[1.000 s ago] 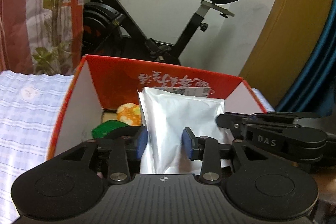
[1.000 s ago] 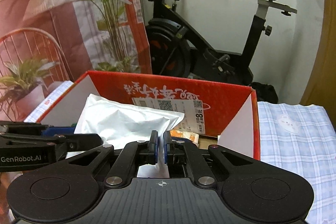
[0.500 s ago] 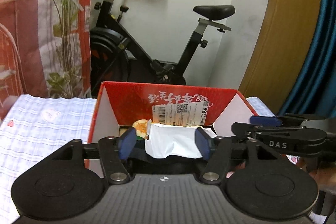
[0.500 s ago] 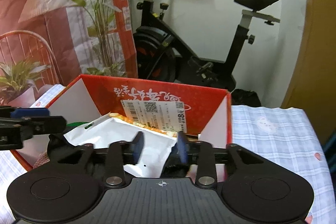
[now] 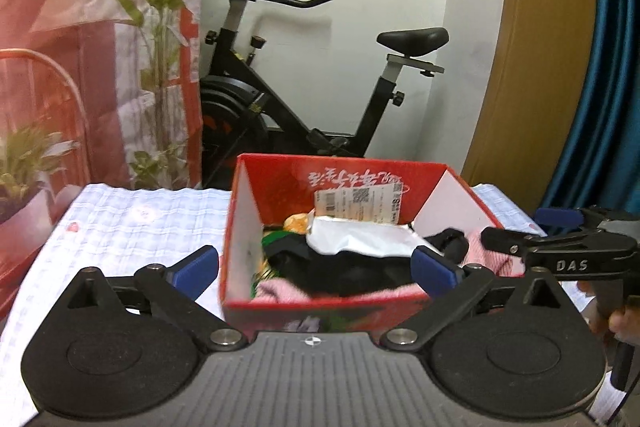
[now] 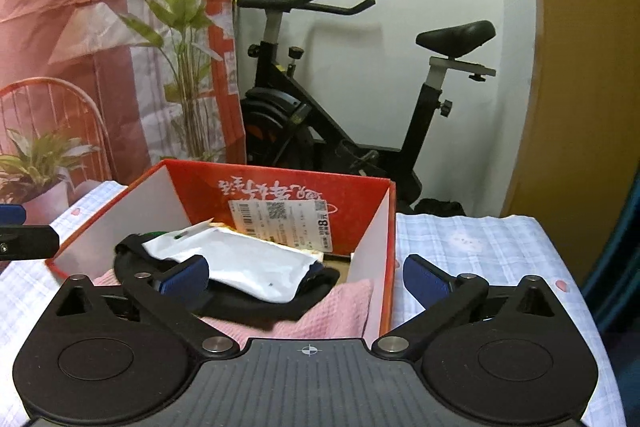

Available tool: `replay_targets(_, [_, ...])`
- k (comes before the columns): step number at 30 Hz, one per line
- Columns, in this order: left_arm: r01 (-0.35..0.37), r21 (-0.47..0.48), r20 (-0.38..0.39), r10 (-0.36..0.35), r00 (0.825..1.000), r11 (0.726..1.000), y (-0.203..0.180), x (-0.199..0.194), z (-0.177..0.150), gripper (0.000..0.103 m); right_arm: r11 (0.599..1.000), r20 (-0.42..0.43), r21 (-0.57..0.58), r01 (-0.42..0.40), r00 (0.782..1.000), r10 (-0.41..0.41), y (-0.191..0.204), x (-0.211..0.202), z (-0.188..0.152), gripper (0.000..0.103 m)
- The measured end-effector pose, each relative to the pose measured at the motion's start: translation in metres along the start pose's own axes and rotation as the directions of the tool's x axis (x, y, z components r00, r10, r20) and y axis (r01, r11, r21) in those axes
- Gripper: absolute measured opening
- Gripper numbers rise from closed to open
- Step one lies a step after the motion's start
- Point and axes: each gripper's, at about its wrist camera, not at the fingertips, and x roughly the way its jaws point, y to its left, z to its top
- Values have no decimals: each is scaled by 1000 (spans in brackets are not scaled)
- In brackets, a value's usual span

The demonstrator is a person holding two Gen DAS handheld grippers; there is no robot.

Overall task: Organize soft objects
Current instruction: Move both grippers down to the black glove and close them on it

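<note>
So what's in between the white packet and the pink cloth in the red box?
A black cloth. In the right wrist view the white packet lies on it, and it lies on the pink cloth, all inside the red box.

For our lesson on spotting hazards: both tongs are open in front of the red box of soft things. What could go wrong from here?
1. The white pouch lies loosely atop the black garment, piled high; a nudge might slide it off.
2. The pink cloth bulges near the red box rim and could spill over.
3. The left tongs and right tongs, both open with jaws just widened and empty, are close together and might bump.
</note>
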Motion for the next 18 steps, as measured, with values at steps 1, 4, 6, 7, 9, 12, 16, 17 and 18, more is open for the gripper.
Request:
replay_targets(1, [-5, 3, 2, 5, 1000, 1000, 0, -5, -4, 103, 1000, 8, -1, 0, 1000, 0, 1, -5, -2, 103])
replay_targets(4, [-12, 2, 7, 12, 1000, 1000, 3, -19, -15, 103, 1000, 30, -5, -10, 999, 10, 4, -20, -10, 103])
replay_targets(6, [-16, 0, 5, 16, 1000, 1000, 5, -24, -22, 103, 1000, 51, -16, -15, 999, 16, 7, -29, -17, 103])
replay_targets(7, [-23, -3, 1, 23, 1000, 1000, 6, -27, -27, 103, 1000, 61, -23, -18, 998, 19, 9, -34, -21, 103])
replay_targets(9, [-35, -10, -13, 35, 999, 999, 7, -29, -36, 103, 999, 73, -37, -22, 997, 25, 10, -41, -29, 103])
replay_targets(12, [-45, -32, -41, 43, 998, 998, 11, -30, -48, 103, 998, 69, -53, -26, 997, 30, 12, -47, -41, 103])
replay_targets(16, [-51, -60, -85, 46, 995, 997, 14, -25, -63, 103, 996, 48, -71, -46, 998, 49, 15, -50, -59, 103])
replay_targets(17, [-52, -65, -95, 45, 994, 997, 15, -22, -66, 103, 996, 41, -74, -47, 998, 50, 17, -49, -64, 103])
replay_targets(18, [-52, -68, -105, 45, 993, 996, 16, -20, -69, 103, 996, 31, -76, -49, 998, 51, 18, -48, -68, 103])
